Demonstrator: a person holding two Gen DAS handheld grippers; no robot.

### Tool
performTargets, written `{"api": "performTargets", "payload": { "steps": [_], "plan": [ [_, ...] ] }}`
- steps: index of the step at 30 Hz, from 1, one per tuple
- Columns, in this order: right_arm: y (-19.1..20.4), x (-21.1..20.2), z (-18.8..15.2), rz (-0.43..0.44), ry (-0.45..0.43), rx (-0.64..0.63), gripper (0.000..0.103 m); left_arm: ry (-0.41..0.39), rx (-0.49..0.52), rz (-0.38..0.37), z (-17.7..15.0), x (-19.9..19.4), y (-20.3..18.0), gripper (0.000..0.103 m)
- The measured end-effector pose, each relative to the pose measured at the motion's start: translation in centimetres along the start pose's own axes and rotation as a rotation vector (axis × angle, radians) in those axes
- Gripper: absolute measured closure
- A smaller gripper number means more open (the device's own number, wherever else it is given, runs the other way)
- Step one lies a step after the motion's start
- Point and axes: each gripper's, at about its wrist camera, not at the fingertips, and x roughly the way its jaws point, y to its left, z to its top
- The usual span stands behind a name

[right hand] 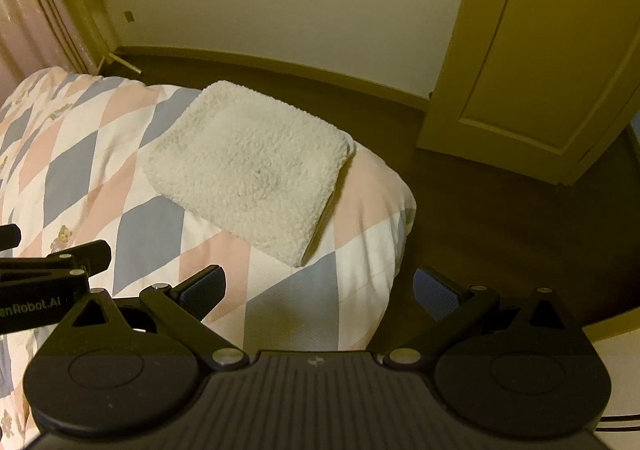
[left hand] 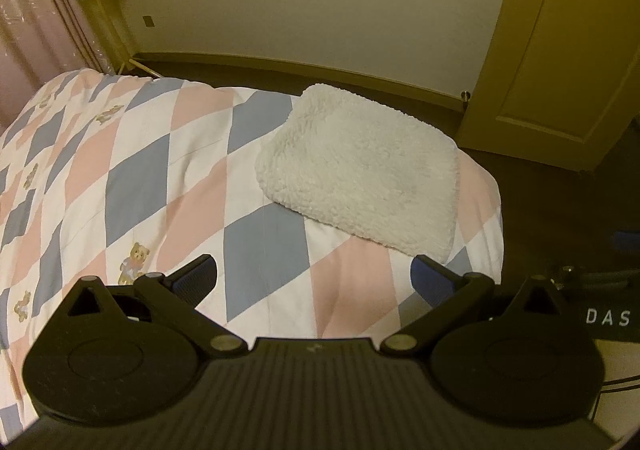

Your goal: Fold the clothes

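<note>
The white fleece garment [left hand: 360, 165] lay folded into a neat rectangle at the corner of the bed [left hand: 132, 177], so I judged the fold done or nearly so. My left fingers [left hand: 314, 276] and right fingers [right hand: 320, 288] were both spread wide, holding nothing, hovering short of it. Any next move would need only squaring or pressing flat.

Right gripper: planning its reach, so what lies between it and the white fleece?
Only bare quilt separates the right gripper from the folded fleece, as the right wrist view shows.
</note>
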Motion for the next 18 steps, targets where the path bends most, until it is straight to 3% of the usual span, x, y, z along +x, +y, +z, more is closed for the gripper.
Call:
{"api": "performTargets", "payload": {
  "steps": [18],
  "plan": [
    [0.2, 1.8, 1.9, -0.035, 0.000, 0.020, 0.000, 0.019, 0.006, -0.057, 2.7, 3.9, 1.0, 0.001]
  ]
}}
